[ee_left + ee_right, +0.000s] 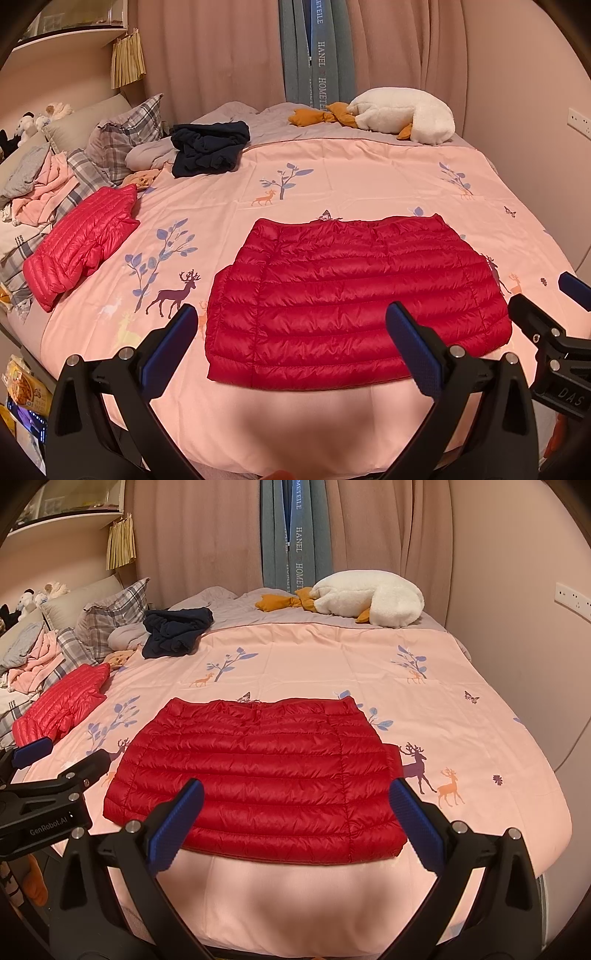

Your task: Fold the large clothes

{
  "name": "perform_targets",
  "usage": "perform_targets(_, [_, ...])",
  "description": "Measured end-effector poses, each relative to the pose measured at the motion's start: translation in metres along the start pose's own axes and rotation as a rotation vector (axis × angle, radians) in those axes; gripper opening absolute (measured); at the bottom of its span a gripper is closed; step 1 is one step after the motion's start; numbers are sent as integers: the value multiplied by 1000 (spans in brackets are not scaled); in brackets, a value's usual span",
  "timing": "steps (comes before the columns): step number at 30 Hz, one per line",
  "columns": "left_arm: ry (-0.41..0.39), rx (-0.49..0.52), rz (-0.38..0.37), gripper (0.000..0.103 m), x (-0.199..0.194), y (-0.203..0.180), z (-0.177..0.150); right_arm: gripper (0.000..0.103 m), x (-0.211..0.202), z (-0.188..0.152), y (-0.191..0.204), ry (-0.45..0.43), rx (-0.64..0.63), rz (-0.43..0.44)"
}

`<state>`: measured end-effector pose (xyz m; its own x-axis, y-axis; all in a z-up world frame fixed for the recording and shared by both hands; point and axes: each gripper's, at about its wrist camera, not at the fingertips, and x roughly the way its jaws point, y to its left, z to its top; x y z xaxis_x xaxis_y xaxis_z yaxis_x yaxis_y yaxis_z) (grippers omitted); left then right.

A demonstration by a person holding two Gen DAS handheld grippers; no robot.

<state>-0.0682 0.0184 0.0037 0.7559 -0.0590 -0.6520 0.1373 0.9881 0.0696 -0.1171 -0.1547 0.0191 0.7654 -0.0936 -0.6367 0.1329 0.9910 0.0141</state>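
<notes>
A red quilted down jacket (354, 295) (255, 775) lies flat on the pink bedspread, folded into a broad rectangle with its sleeves tucked in. My left gripper (291, 339) hovers open above the jacket's near left edge, nothing between its blue pads. My right gripper (295, 819) is open too, over the jacket's near right part, and holds nothing. Each gripper shows at the edge of the other's view: the right one (543, 299) and the left one (68, 755). A second, lighter red down jacket (81, 243) (59, 709) lies folded at the left.
The pink deer-print bedspread (351, 173) covers the bed. A dark navy garment (210, 147) is crumpled at the back left beside plaid pillows (125, 136) and a heap of clothes (40, 184). A white goose plush (402, 114) lies at the far edge, before curtains.
</notes>
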Motion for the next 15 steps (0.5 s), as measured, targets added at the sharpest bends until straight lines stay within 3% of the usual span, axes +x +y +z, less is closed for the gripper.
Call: perform_targets(15, [-4,-1,-6,102,-1,1,2,101,-2,1,0,1,0,0])
